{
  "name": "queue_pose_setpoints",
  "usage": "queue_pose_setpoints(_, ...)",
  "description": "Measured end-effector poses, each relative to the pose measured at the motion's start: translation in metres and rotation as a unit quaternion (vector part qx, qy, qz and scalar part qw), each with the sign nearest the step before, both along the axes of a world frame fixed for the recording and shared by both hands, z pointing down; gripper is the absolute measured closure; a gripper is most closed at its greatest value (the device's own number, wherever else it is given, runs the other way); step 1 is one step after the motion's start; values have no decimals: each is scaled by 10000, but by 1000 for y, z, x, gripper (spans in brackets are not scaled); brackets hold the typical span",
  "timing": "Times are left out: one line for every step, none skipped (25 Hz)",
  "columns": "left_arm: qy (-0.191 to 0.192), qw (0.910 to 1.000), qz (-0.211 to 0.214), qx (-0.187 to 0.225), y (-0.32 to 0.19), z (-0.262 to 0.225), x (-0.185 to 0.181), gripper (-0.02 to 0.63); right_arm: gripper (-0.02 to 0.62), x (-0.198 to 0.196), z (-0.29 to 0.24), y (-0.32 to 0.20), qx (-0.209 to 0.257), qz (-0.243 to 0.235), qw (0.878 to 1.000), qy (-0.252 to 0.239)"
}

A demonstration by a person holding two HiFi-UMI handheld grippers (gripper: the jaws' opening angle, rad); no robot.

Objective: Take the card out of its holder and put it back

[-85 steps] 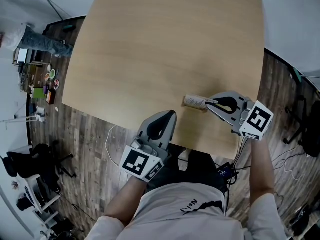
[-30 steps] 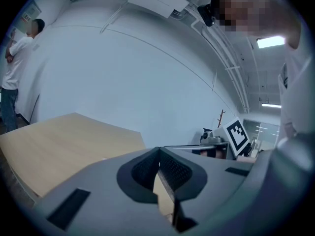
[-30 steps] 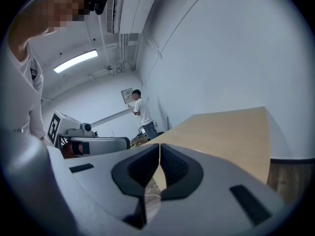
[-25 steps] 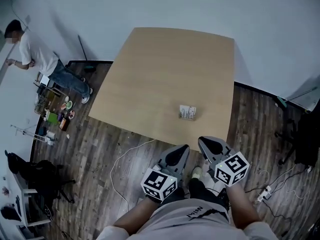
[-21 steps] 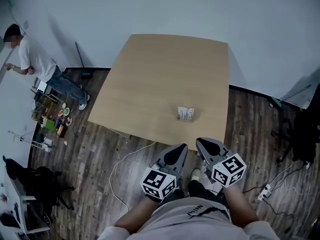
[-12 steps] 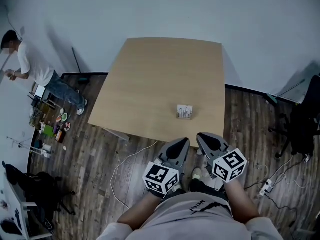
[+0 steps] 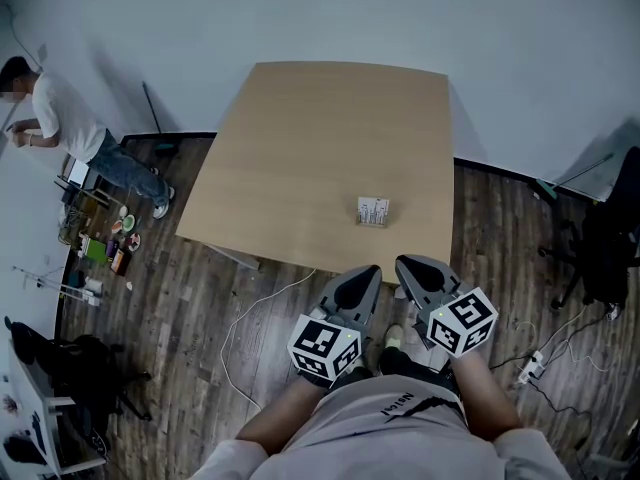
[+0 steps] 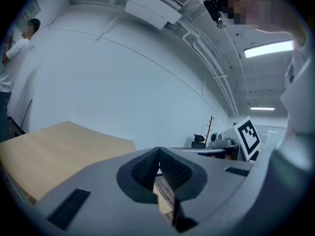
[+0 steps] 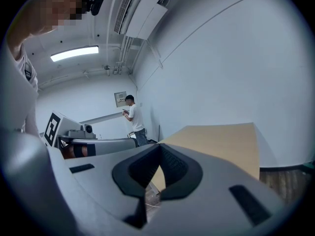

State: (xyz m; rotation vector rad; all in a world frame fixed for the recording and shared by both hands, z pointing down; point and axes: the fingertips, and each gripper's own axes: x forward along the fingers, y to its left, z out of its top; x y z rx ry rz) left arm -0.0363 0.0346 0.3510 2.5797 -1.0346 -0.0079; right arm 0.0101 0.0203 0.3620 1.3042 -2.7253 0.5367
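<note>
Table (image 7: 300, 148): a light wooden top is seen on a dark plank floor (image 7: 190, 368), with a pale wall behind it.
Card holder (image 7: 373, 211): a small pale item is set on the table, close to the table's near edge and toward its right side; it is touched by neither gripper.
Card: it is too small in the head view to be told apart from the card holder.
Left gripper (image 7: 366, 274): it is held off the table, just in front of the table's near edge and over the floor, with its tip aimed toward the table. Its jaws are pressed together at the tips, and nothing is pinched between them.
Right gripper (image 7: 406, 266): it is held just beside the left gripper, also in front of the table's near edge. Its jaws are closed tip to tip on nothing.
Bystander (image 7: 50, 108): a person in a white shirt is seen well to the left of the table, facing the wall.
Cable (image 7: 250, 313): a white lead is laid on the floor below the table's near left corner.
Chair (image 7: 605, 243): a black seat is placed well to the right of the table.
</note>
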Motion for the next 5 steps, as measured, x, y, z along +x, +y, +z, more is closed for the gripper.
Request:
queue_pose_setpoints(-5,10000,0,-5,-1,1,1,592,581,1,1,-1,-7,-5,10000,4)
queue_pose_setpoints(-8,10000,-2,-9,-2,2,2,592,581,1,2,-2,-13,-9,10000,6)
queue_pose_setpoints(-11,10000,-4,-12,-4,2,2,592,581,2,3,-4,-18,-14,10000,7)
queue_pose_setpoints(-13,10000,-7,-16,-5,3,3,592,581,3,4,-6,-23,-17,10000,7)
queue_pose_setpoints(-14,10000,-11,-19,-7,3,4,592,581,4,4,-8,-27,-21,10000,8)
